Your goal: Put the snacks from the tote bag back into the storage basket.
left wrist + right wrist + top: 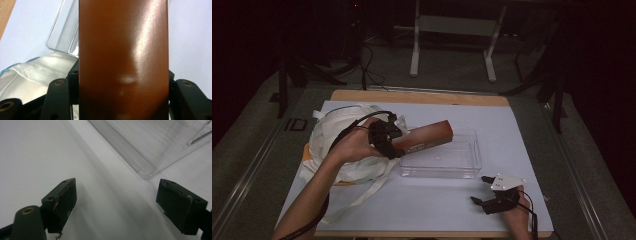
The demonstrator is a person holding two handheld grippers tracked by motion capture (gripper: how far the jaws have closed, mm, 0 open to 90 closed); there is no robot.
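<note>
- The brown box (pixel 424 137) is sitting just left of centre in the high view, held level and lying across the upper left corner of the clear tray (pixel 464 167), its far end reaching over the tray's floor; I cannot tell whether it is touching the rim.
- The left gripper (pixel 393 142) is clamping the box at its near end; in the left gripper view the glossy brown face (pixel 122 57) is running up the middle of the frame with a black jaw pressed against each long side.
- The step in hand looks like setting the box down into the tray, so keeping the grip firm until the box rests flat would serve best, since the surface looks smooth and could slip.
- Turning the box so its length runs along the tray's long side should let it drop in without catching a wall.
- The white cloth bag (pixel 339 142) with its loose straps is lying at the left, just under the holding hand; lifting clear of the straps should avoid dragging them.
- The right gripper (pixel 484 192) is waiting at the lower right of the high view, jaws spread wide and holding nothing, near the tray's corner (pixel 147 173).
- It is well placed to steady the light tray if the box nudges it across the white table cover (pixel 522 130).
</note>
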